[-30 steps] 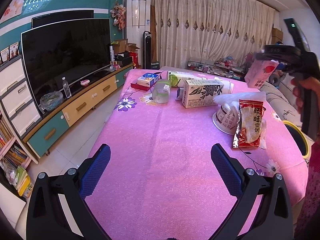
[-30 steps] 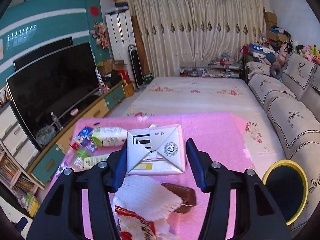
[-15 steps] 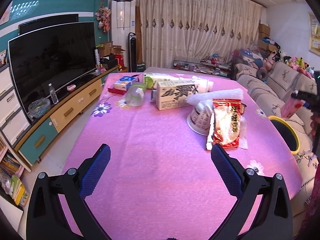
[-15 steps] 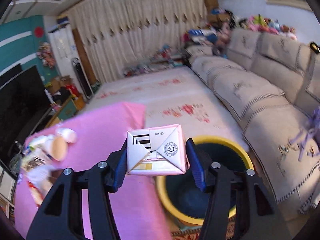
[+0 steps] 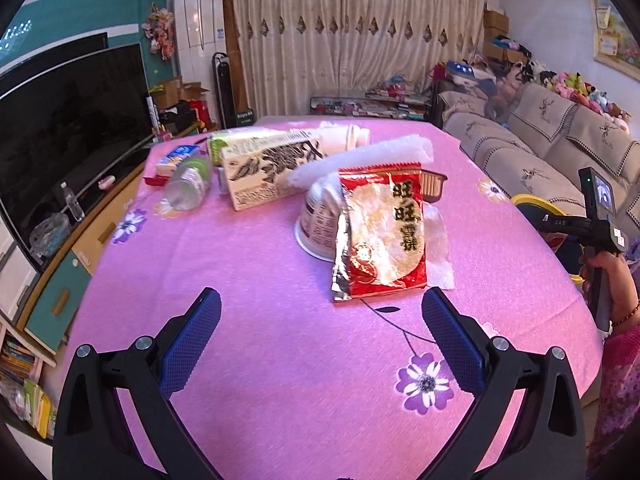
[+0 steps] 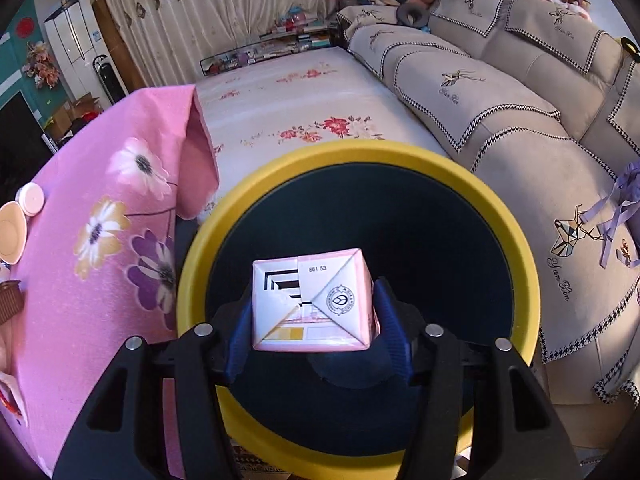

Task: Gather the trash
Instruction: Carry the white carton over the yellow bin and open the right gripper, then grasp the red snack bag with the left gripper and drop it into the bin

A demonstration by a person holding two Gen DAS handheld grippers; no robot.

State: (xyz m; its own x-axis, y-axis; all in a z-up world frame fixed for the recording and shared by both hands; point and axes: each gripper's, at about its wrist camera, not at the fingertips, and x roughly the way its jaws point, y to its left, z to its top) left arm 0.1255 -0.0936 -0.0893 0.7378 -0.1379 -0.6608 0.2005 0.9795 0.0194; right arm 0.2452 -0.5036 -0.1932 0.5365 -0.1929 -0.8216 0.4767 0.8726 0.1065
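Note:
My right gripper [image 6: 314, 330] is shut on a small pink and white carton [image 6: 312, 300], its blue pads pressed on both sides. It hangs over the mouth of a yellow-rimmed bin [image 6: 400, 156] with a dark inside, on the floor beside the table. In the left wrist view my left gripper [image 5: 320, 324] stands open above the pink tablecloth [image 5: 260, 272], nothing between its fingers. Just beyond it lie a red snack bag [image 5: 380, 236], a white cup [image 5: 318, 220], a cream milk carton [image 5: 268, 168] and a clear bottle [image 5: 188, 186]. The right tool's body [image 5: 592, 220] and the bin's rim [image 5: 536, 202] show at the right edge.
A grey sofa [image 6: 520, 100] runs right of the bin, a flowered rug [image 6: 300, 92] behind it. A television [image 5: 68, 120] on a low cabinet stands left of the table. More packs and a white foam sheet [image 5: 360, 156] lie at the table's far end.
The right gripper swung with the carton from over the table, right and down, to above the bin's mouth. The left gripper moved across the table toward the red snack bag.

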